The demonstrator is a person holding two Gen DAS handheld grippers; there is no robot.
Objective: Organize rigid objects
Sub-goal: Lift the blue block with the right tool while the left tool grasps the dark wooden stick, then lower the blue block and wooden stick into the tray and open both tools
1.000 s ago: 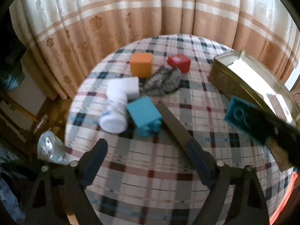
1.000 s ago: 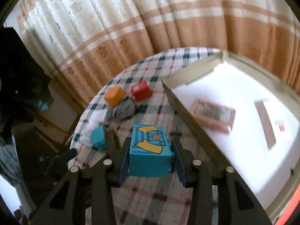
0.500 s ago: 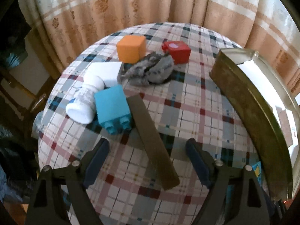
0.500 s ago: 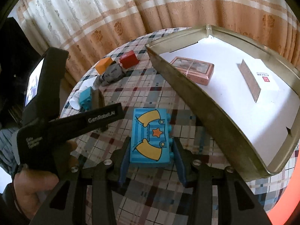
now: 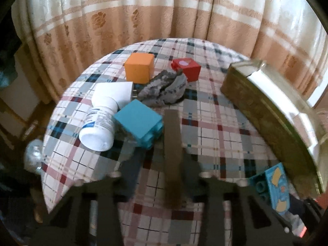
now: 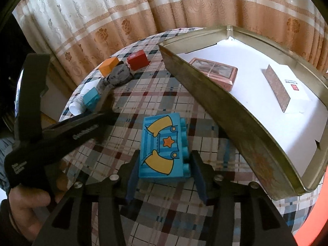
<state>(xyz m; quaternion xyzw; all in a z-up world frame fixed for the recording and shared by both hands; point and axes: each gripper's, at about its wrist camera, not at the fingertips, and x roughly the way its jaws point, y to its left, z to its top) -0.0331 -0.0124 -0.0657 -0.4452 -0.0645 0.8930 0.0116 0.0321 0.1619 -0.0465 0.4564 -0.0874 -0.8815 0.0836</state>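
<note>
Rigid objects are lying on a round table with a checked cloth [image 6: 155, 94], waiting to be sorted into the large metal tin [image 6: 221, 100] at the right.

Nearest, the right gripper [image 6: 164, 176] is straddling the printed blue brick [image 6: 164, 149]. Its jaws have just been opening, and the brick is standing between them on the cloth with a gap showing at the right pad, so the grip appears released. The brick is resting just beside the tin's near wall, not inside it; this is probably a staging spot.

To the left, the left gripper [image 5: 162, 176] has just been closing. Its jaws are standing clenched on the near end of the dark flat strip [image 5: 172, 143], which is lying lengthwise away from the gripper. Pinching it by the end should allow a lift toward the tin.

Farther off, the plain blue brick [image 5: 139, 123] is touching a toppled white bottle [image 5: 98, 129], with a white box [image 5: 114, 92] behind them. A crumpled grey cloth [image 5: 164, 88] is lying mid-table. Farthest are the orange cube [image 5: 139, 67] and the red block [image 5: 186, 67].

Inside the tin, a pink case [image 6: 215, 73] and a white carton [image 6: 287, 90] are sitting on its white lining.
</note>
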